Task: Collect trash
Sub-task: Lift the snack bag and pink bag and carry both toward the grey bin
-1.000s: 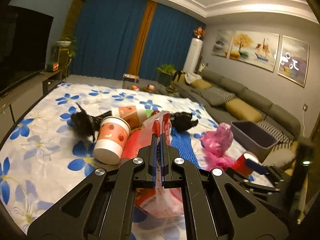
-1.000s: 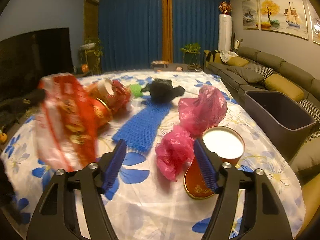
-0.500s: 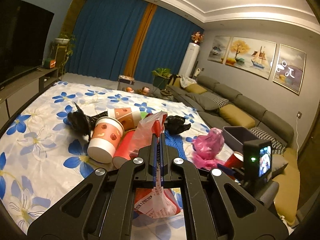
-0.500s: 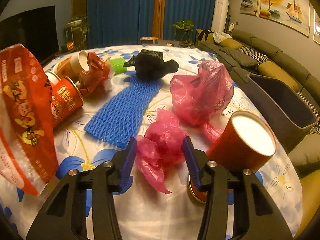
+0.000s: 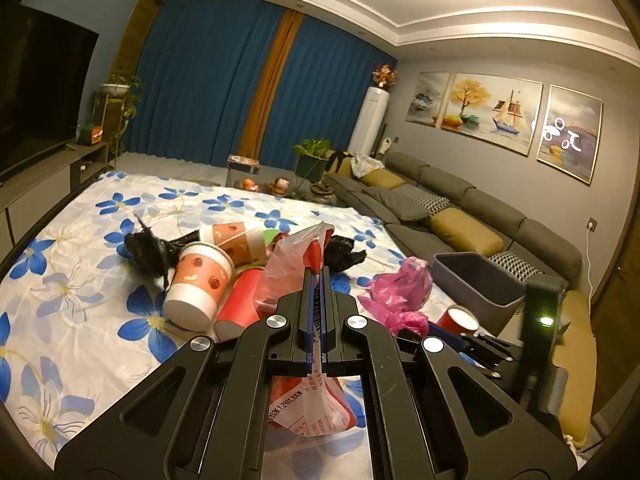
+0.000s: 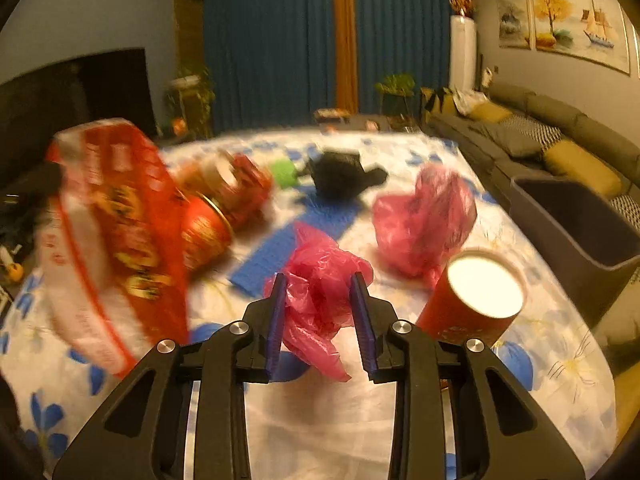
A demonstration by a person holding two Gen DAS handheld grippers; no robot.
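Pink bag [image 6: 320, 292] sits between right gripper [image 6: 318, 320] jaws.

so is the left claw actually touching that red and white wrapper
Touching. In the left wrist view the left claw is shut, with the wrapper pinched between its blue pads and sticking out above and below.

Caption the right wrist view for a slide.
Right gripper, jaws around a crumpled pink plastic bag on the floral tablecloth, beside a tipped red paper cup.
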